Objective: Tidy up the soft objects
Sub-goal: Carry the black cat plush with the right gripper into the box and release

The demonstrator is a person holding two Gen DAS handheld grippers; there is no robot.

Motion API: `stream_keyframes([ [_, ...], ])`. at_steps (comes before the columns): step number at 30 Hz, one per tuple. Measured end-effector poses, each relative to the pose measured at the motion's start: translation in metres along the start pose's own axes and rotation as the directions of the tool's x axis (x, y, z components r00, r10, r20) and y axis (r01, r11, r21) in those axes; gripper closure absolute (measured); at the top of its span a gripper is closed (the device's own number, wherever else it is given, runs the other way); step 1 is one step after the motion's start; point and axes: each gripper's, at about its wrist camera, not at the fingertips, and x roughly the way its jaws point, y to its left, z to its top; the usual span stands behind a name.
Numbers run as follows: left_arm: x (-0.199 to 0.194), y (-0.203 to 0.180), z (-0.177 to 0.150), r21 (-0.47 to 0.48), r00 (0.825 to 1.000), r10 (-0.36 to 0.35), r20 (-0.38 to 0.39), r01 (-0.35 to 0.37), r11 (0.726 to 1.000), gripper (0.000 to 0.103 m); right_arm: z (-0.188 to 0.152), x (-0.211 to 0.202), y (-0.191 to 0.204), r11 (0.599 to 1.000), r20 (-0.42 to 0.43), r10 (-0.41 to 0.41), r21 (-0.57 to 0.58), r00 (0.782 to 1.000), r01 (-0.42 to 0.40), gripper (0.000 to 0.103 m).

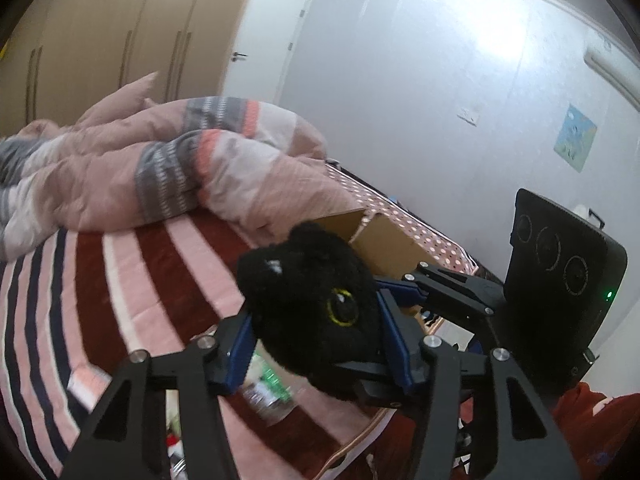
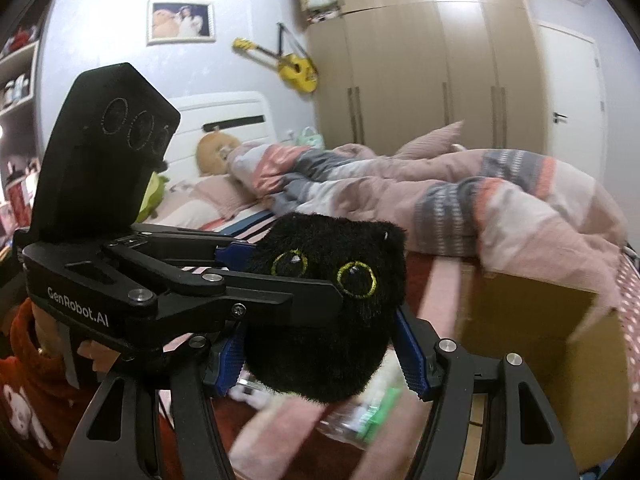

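A black plush cat with yellow-ringed eyes (image 1: pixel 316 308) (image 2: pixel 324 312) is held in the air above the striped bed. My left gripper (image 1: pixel 316 344) is shut on its head from both sides. My right gripper (image 2: pixel 320 364) is shut on its lower body. Each gripper shows in the other's view, the right one (image 1: pixel 452 292) from the right, the left one (image 2: pixel 248 276) from the left. An open cardboard box (image 1: pixel 384 248) (image 2: pixel 536 320) stands on the bed just behind the toy.
A rumpled pink and grey duvet (image 1: pixel 168 164) (image 2: pixel 460 196) lies across the bed. A clear plastic bottle with a green label (image 1: pixel 268 392) (image 2: pixel 360 420) lies below the toy. Wardrobes (image 2: pixel 432 68) and a door stand behind. More plush toys (image 2: pixel 216 152) lie by the headboard.
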Motion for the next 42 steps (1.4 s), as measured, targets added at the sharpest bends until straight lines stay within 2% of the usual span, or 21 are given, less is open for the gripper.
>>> stream_keyframes([
  [4,0.035,-0.032,0.025,0.053,0.999,-0.013,-0.048,0.016,0.998,0.051,0.0,-0.019,-0.04,0.997,-0.01,-0.047,0.057,0.999,0.047,0.042],
  [8,0.085,-0.056,0.044,0.092,0.99,-0.023,-0.141,0.036,0.995,0.051,-0.007,-0.028,-0.084,0.986,-0.074,-0.12,0.107,0.99,0.128,0.042],
  [11,0.124,-0.065,0.05,0.122,0.976,-0.008,-0.219,0.035,0.992,0.051,-0.013,-0.021,-0.112,0.976,-0.138,-0.146,0.139,0.98,0.165,0.042],
  [14,0.158,-0.065,0.05,0.112,0.954,0.002,-0.301,0.034,0.993,0.051,-0.02,-0.008,-0.137,0.972,-0.214,-0.142,0.156,0.966,0.178,0.041],
  [18,0.179,-0.065,0.047,0.124,0.935,0.019,-0.355,0.027,0.992,0.051,-0.029,0.003,-0.141,0.97,-0.258,-0.162,0.133,0.952,0.201,0.038],
  [20,0.183,-0.065,0.046,0.132,0.933,0.027,-0.359,0.022,0.991,0.049,-0.031,0.005,-0.142,0.969,-0.263,-0.175,0.122,0.949,0.213,0.036],
  [21,0.183,-0.066,0.046,0.142,0.934,0.034,-0.355,0.019,0.99,0.045,-0.032,0.004,-0.141,0.969,-0.265,-0.18,0.119,0.947,0.217,0.035],
  [22,0.183,-0.066,0.046,0.156,0.934,0.043,-0.354,0.014,0.988,0.035,-0.032,0.004,-0.141,0.969,-0.267,-0.183,0.115,0.946,0.22,0.035],
  [24,0.176,-0.068,0.047,0.178,0.941,0.061,-0.333,-0.001,0.984,0.022,-0.034,-0.002,-0.136,0.968,-0.266,-0.188,0.111,0.946,0.224,0.03],
  [25,0.17,-0.068,0.048,0.184,0.947,0.066,-0.313,-0.008,0.983,0.02,-0.034,-0.003,-0.135,0.967,-0.264,-0.195,0.108,0.944,0.23,0.025],
  [27,0.157,-0.066,0.051,0.189,0.958,0.072,-0.277,-0.019,0.982,0.02,-0.033,-0.007,-0.13,0.965,-0.255,-0.212,0.099,0.943,0.243,0.018],
  [29,0.141,-0.063,0.054,0.189,0.967,0.085,-0.242,-0.039,0.981,0.019,-0.03,-0.013,-0.123,0.962,-0.238,-0.23,0.09,0.944,0.257,0.015],
  [34,0.082,-0.045,0.059,0.163,0.987,0.103,-0.123,-0.083,0.983,0.017,-0.014,-0.023,-0.093,0.968,-0.181,-0.231,0.051,0.956,0.244,0.005],
  [39,0.016,-0.018,0.051,0.138,0.981,0.193,-0.017,-0.189,0.972,0.017,0.003,-0.02,-0.052,0.974,-0.145,-0.226,-0.022,0.963,0.225,0.003],
  [42,-0.018,0.007,0.037,0.107,0.965,0.264,0.011,-0.263,0.959,0.017,0.013,-0.01,-0.023,0.981,-0.128,-0.192,-0.046,0.973,0.188,0.003],
])
